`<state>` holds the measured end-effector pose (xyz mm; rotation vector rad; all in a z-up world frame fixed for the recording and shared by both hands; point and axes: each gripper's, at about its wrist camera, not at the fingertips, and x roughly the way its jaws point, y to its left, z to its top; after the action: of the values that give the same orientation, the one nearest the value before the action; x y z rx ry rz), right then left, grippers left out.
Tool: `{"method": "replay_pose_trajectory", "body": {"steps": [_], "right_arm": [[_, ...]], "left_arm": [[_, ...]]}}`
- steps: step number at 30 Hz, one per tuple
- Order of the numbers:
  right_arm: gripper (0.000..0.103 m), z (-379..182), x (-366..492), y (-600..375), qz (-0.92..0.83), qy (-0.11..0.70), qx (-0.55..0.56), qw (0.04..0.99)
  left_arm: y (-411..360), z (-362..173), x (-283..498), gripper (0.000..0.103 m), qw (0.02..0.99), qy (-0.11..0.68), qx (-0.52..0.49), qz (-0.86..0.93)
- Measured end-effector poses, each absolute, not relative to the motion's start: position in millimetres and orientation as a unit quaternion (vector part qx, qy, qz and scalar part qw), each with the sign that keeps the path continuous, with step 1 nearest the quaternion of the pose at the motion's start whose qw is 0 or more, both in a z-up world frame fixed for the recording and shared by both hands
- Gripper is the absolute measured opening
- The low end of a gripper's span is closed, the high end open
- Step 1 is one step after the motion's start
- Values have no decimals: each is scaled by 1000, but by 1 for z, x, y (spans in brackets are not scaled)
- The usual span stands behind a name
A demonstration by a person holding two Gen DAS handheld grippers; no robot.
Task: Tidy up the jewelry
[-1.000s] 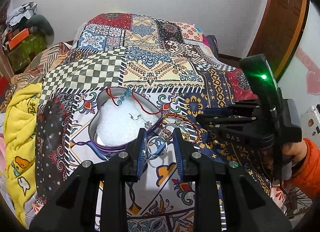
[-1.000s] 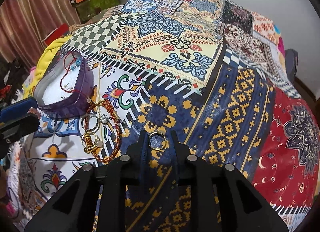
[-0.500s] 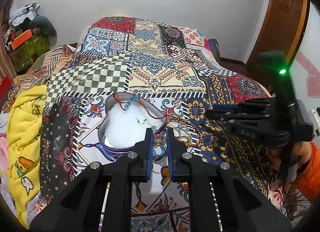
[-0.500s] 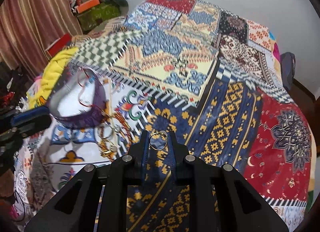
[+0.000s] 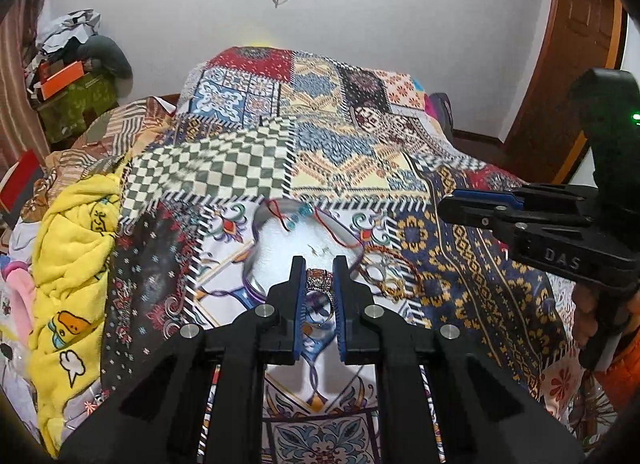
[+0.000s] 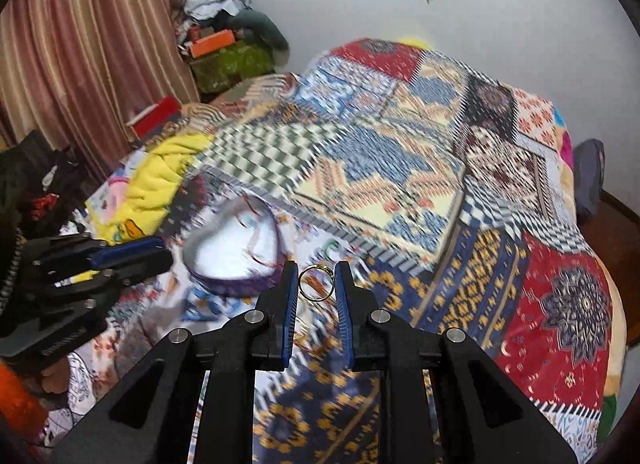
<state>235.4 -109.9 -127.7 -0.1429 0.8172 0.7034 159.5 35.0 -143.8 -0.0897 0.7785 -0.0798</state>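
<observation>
My left gripper is shut on a jewelled ring with a brownish stone top, held above the quilt. Just beyond it lies a purple heart-shaped box with white lining; a red cord bracelet and small earrings rest inside. More rings and a red-gold bracelet lie on the quilt to the right of the box. My right gripper is shut on a thin gold ring, raised above the quilt to the right of the heart box. Each gripper shows in the other's view.
A patchwork quilt covers the bed. A yellow blanket is bunched at the left edge. Cluttered boxes stand by the far-left wall, a curtain hangs at left, and a wooden door is at right.
My left gripper went from open around the jewelled ring to shut on it and rose. My right gripper lifted the gold ring higher and swung toward the heart box.
</observation>
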Motion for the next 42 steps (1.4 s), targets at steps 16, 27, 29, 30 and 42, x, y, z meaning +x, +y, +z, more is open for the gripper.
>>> {"method": "replay_pose_trajectory", "body": {"steps": [16,27,29,30,42], "right_arm": [[17,-116,240,-67,377,364,-48,851],[17,-142,260,-43,389,408,-54,824],[17,-146,264,-40,391,414,-58,820],[17,-147,265,-38,391,416,-60,819],[17,-159,277,-25,402,437,-76,801]], "left_arm": [[59,-135,178,11,933,356,-52,-31],[68,-165,198,11,916,391,-72,-53],[68,-170,202,11,913,397,-74,-58],[68,-172,203,11,912,399,-76,-62],[65,-179,209,11,910,404,-65,-68]]}}
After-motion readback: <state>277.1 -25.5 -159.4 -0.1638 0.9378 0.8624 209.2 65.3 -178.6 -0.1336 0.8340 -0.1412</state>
